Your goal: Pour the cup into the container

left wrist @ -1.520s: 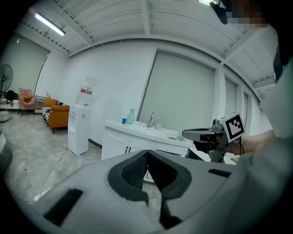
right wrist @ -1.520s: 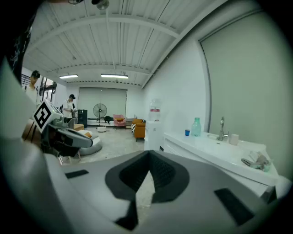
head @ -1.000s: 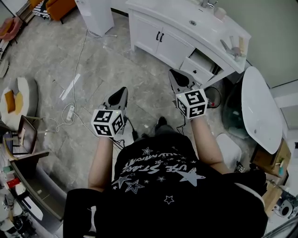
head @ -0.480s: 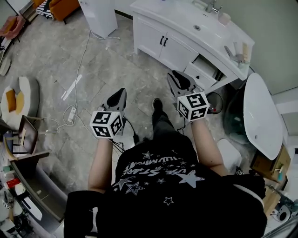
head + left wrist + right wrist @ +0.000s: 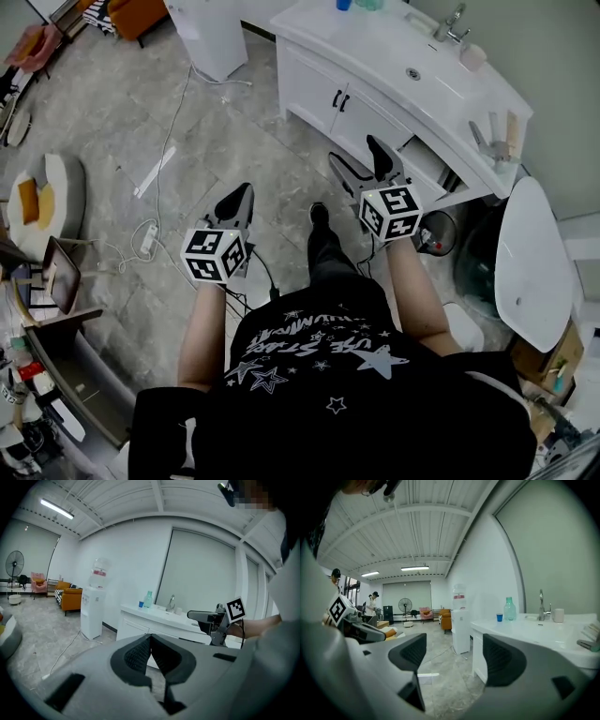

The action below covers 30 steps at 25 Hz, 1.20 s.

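A small blue cup [image 5: 343, 4] stands on the far end of the white vanity counter [image 5: 375, 42], next to a green bottle [image 5: 367, 4]. Both also show in the left gripper view, cup [image 5: 141, 604] and bottle [image 5: 148, 599], and in the right gripper view, cup [image 5: 499, 617] and bottle [image 5: 509, 609]. My left gripper [image 5: 247, 187] is shut and holds nothing, its jaws meeting [image 5: 150, 637]. My right gripper [image 5: 353, 150] points toward the vanity; its jaws are opening with nothing between them [image 5: 454, 641]. Both grippers hang over the floor, well short of the counter.
The vanity has a sink with a faucet [image 5: 452, 22] and an open drawer [image 5: 427, 167]. A water dispenser [image 5: 208, 28] stands left of it. A cable and power strip [image 5: 148, 239] lie on the floor. A white oval table [image 5: 530, 239] is at my right.
The right gripper's jaws have gone from shut to wide apart. Both grippers and the view have moved closer to the vanity, and a foot has stepped forward.
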Each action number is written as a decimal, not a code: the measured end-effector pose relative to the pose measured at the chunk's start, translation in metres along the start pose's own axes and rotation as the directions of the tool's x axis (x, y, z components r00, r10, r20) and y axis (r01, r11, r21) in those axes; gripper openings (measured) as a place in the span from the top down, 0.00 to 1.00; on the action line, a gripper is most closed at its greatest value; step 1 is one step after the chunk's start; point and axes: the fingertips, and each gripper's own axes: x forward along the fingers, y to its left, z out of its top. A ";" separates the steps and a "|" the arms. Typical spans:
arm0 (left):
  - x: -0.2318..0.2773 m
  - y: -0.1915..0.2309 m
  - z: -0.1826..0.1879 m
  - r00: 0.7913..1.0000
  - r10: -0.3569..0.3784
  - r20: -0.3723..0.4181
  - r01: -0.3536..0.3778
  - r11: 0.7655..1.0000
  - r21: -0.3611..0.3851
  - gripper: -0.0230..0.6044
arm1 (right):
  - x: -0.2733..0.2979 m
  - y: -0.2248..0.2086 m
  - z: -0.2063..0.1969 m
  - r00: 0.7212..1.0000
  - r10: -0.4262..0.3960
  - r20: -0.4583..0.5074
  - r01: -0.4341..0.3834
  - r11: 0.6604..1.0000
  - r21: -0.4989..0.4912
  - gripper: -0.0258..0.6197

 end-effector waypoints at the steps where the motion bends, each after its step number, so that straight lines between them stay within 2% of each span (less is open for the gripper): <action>1: 0.012 0.003 0.004 1.000 0.005 -0.005 -0.005 1.000 -0.001 0.95 | 0.009 -0.012 0.002 1.000 -0.003 0.000 0.003 1.000 0.009 0.38; 5: 0.060 0.009 0.027 1.000 0.019 -0.017 -0.019 1.000 0.005 0.95 | 0.043 -0.062 0.012 1.000 -0.012 -0.001 0.012 0.999 0.033 0.32; 14: 0.171 0.005 0.081 0.999 0.009 -0.051 -0.005 0.997 0.075 0.95 | 0.101 -0.171 0.033 0.999 -0.030 -0.019 0.032 0.998 0.059 0.31; 19: 0.233 0.010 0.109 0.999 -0.006 -0.043 0.009 0.997 0.078 0.95 | 0.134 -0.225 0.044 0.999 -0.046 -0.027 0.047 0.997 0.057 0.31; 24: 0.283 0.019 0.128 0.999 -0.014 -0.032 0.016 0.997 0.074 0.95 | 0.165 -0.261 0.049 0.998 -0.044 -0.045 0.046 0.998 0.040 0.32; 30: 0.318 0.040 0.141 1.000 -0.006 -0.016 0.007 0.999 0.052 0.95 | 0.195 -0.290 0.049 0.997 -0.053 -0.058 0.054 0.998 0.029 0.33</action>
